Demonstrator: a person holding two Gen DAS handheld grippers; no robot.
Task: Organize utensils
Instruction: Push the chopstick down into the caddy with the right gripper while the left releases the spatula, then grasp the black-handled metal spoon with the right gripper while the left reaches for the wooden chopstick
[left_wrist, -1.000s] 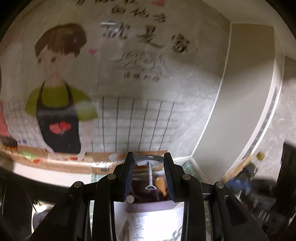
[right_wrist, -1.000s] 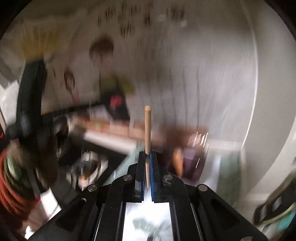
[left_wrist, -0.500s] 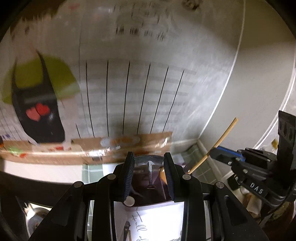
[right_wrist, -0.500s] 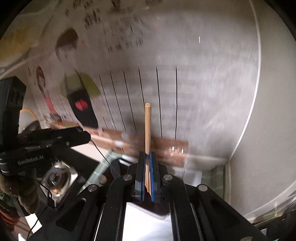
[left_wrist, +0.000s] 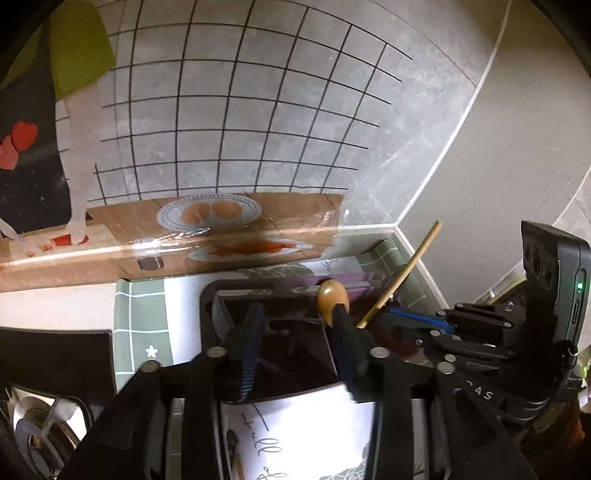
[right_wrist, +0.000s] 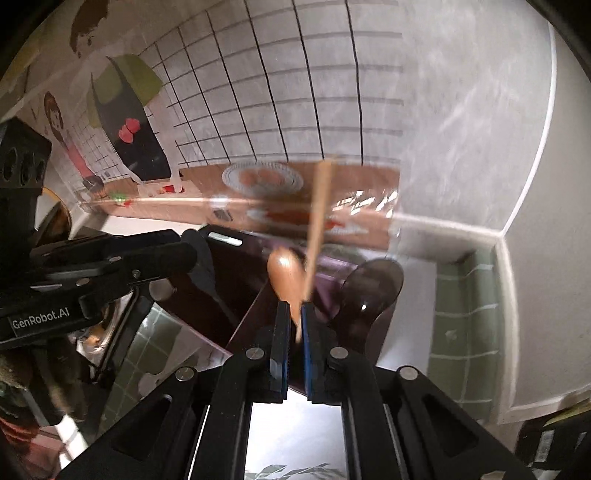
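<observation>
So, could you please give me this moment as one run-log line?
left tongs: open over holder | right tongs: shut on chopstick | chopstick: tilted, above holder beside wooden spoon | step: not yet dropped in

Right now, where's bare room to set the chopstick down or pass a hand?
Free: left compartment of the holder, which looks empty, between its left wall and the divider; green mat between holder and right wall; white counter left of the mat. Crowded: divider's right side, with wooden spoon, chopstick, right gripper; left gripper hovers over the holder.
</observation>
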